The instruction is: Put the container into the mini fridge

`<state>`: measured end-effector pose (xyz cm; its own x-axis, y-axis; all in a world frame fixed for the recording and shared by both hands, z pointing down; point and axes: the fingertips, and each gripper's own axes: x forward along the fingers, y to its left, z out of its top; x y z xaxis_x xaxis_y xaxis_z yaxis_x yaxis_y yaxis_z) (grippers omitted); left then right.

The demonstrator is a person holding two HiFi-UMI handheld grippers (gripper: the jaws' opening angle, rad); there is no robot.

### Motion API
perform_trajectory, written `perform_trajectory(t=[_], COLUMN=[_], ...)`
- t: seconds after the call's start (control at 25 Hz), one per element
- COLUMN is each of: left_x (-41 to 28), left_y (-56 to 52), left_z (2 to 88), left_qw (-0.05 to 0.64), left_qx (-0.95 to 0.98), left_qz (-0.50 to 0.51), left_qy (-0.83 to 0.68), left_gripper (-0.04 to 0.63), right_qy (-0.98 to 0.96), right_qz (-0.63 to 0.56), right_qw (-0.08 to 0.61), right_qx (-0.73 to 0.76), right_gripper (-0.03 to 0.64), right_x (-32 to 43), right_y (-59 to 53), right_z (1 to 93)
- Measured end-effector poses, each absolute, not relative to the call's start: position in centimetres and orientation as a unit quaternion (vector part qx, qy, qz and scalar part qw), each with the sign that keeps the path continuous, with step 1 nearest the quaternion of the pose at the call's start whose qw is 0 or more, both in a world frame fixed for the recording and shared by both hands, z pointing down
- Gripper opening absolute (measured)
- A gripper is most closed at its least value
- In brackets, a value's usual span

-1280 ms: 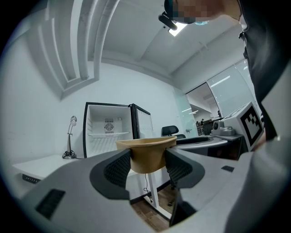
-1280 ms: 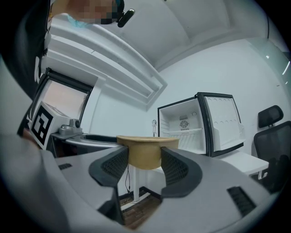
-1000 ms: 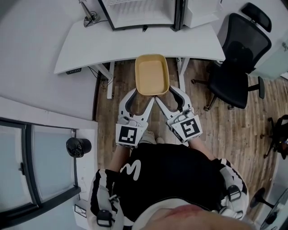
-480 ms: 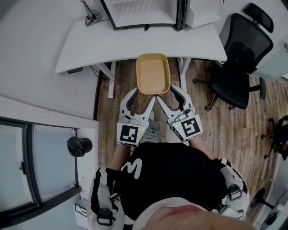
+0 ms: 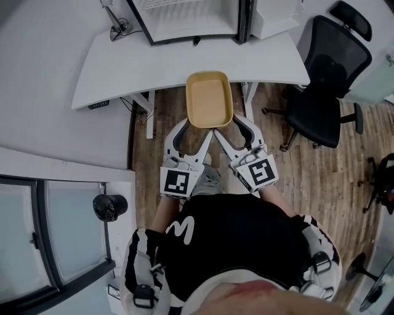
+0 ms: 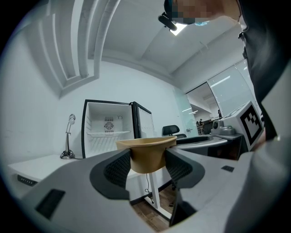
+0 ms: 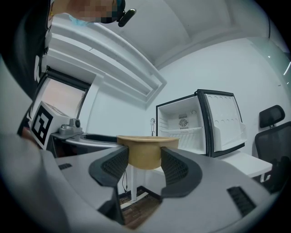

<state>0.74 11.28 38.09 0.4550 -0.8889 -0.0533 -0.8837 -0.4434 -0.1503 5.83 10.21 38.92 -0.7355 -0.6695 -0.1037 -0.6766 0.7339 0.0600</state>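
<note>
A tan, empty oblong container (image 5: 209, 100) is held level in the air in front of the person, just short of the white desk (image 5: 123, 61). My left gripper (image 5: 196, 128) is shut on its near left end and my right gripper (image 5: 231, 127) on its near right end. Each gripper view shows the container (image 6: 146, 152) (image 7: 145, 154) pinched between that gripper's jaws, the left gripper (image 6: 148, 164) and the right gripper (image 7: 144, 166). The mini fridge (image 5: 191, 18) (image 6: 111, 129) (image 7: 191, 125) stands on the desk ahead with its door (image 7: 225, 123) swung open to the right and white shelves showing.
A black office chair (image 5: 326, 80) stands to the right on the wood floor. A small stand lamp (image 5: 117, 21) sits on the desk left of the fridge. The desk legs (image 5: 148, 107) are below the container. A glass partition and a black round object (image 5: 109, 206) are at the left.
Both grippers keep their hold on the container. The view has shifted slightly, and a foot has come forward beneath the grippers.
</note>
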Motion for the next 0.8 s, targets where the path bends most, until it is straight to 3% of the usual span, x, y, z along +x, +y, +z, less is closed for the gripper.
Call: perform_trajectory(t=[0.8], left_x=[-2.0], left_y=[5.1], left_z=[38.1], left_qw=[0.069], left_qx=[-0.850], left_qz=[-0.012], left_qy=[0.522], left_gripper=[0.244], right_qy=[0.930], right_qz=[0.045], right_qw=[0.035], right_qx=[-0.362], right_gripper=[0.231], right_x=[3.1], right_y=[4.0], right_z=[38.8])
